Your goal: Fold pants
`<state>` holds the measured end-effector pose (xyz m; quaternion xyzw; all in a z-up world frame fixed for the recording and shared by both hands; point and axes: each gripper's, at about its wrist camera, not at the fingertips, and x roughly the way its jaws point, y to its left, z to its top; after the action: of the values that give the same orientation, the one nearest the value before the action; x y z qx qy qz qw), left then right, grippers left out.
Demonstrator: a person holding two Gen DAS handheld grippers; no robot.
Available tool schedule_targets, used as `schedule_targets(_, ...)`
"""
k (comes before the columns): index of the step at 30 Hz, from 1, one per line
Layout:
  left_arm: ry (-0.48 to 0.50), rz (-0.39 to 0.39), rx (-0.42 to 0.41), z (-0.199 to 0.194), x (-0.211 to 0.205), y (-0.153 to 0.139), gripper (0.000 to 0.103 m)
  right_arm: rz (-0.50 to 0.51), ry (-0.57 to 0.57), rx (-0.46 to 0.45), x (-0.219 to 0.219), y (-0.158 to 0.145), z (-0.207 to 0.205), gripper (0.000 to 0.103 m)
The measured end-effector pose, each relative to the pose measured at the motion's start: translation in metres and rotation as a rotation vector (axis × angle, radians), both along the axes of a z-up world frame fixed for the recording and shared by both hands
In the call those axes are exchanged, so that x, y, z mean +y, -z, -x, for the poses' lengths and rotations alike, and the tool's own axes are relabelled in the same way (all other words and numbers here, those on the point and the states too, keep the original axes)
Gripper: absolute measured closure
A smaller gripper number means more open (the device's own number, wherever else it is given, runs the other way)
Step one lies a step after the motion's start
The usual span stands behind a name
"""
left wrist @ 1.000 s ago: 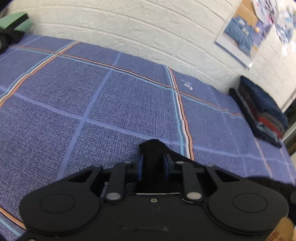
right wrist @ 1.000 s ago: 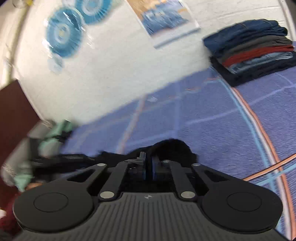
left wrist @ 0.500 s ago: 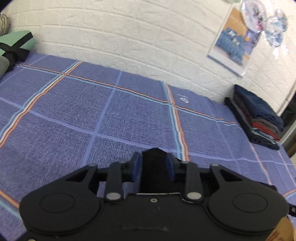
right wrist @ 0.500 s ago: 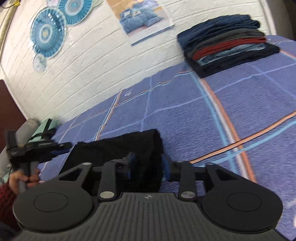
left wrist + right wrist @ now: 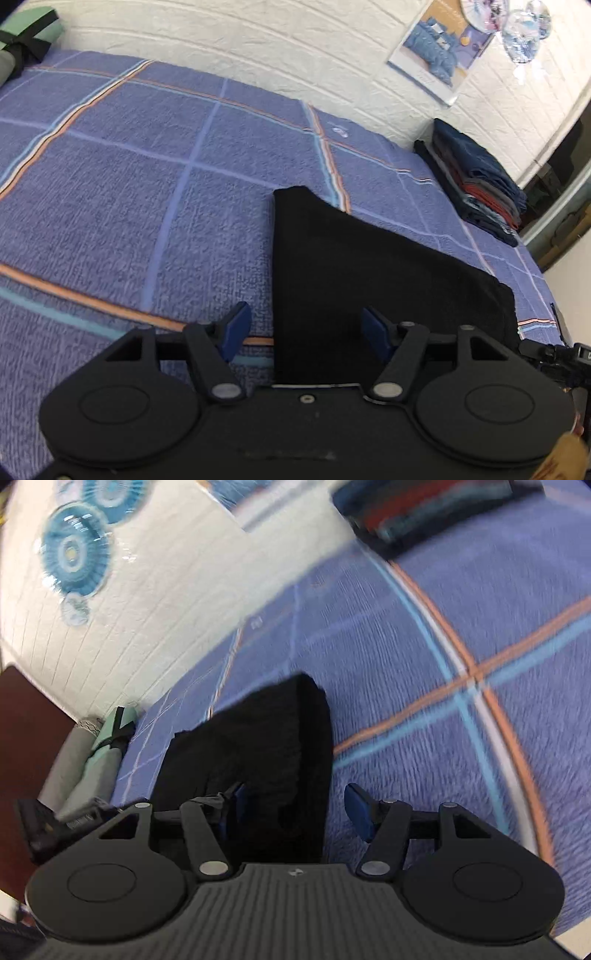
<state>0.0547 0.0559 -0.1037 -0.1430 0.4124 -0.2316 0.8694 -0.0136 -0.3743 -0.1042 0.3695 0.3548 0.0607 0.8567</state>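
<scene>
The black pants (image 5: 354,273) lie folded flat on the blue checked bed sheet (image 5: 129,184). My left gripper (image 5: 306,332) is open, its blue pads spread either side of the pants' near left corner, holding nothing. In the right wrist view the pants (image 5: 266,746) show as a folded black bundle on the sheet. My right gripper (image 5: 291,808) is open over their near right edge, also empty. The right wrist view is blurred by motion.
A stack of folded pants (image 5: 476,184) sits at the far right of the bed by the white brick wall (image 5: 258,44). A green and grey pillow roll (image 5: 99,760) lies at the bed's left end. The other gripper (image 5: 565,362) shows at the right edge.
Both grippers have opened and let go of the black pants, which now lie flat on the sheet. Both grippers have pulled back a little.
</scene>
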Motion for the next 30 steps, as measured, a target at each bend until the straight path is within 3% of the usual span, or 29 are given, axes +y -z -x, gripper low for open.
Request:
schedule_targets(5, 0.080, 0.022, -0.002, -0.015, -0.011, 0.005, 0.043, -0.032, -0.087, 0.001, 0.006, 0.002, -0.012, 0.004)
schedule_targets(14, 0.113, 0.034, -0.002, -0.033, -0.031, 0.005, 0.044, -0.068, -0.101, -0.018, 0.017, 0.008, -0.041, 0.005)
schedule_targets(16, 0.101, 0.003, -0.007, -0.035, -0.039, 0.002, 0.063, -0.054, -0.100, -0.019, 0.022, 0.007, -0.044, 0.011)
schedule_targets(18, 0.111, -0.013, -0.003, -0.033, -0.041, -0.001, 0.064, -0.006, -0.114, -0.009, 0.026, 0.003, -0.045, 0.027)
schedule_targets(20, 0.126, -0.005, 0.017, -0.029, -0.036, -0.001, 0.064, 0.018, -0.145, 0.000, 0.027, 0.000, -0.041, 0.035)
schedule_targets(25, 0.120, 0.050, 0.060, -0.033, -0.024, 0.005, 0.063, 0.002, -0.152, -0.003, 0.025, 0.005, -0.034, 0.034)
schedule_targets(30, 0.119, -0.016, 0.057, -0.043, -0.045, -0.001, 0.061, 0.007, -0.143, 0.006, 0.028, 0.005, -0.042, 0.034)
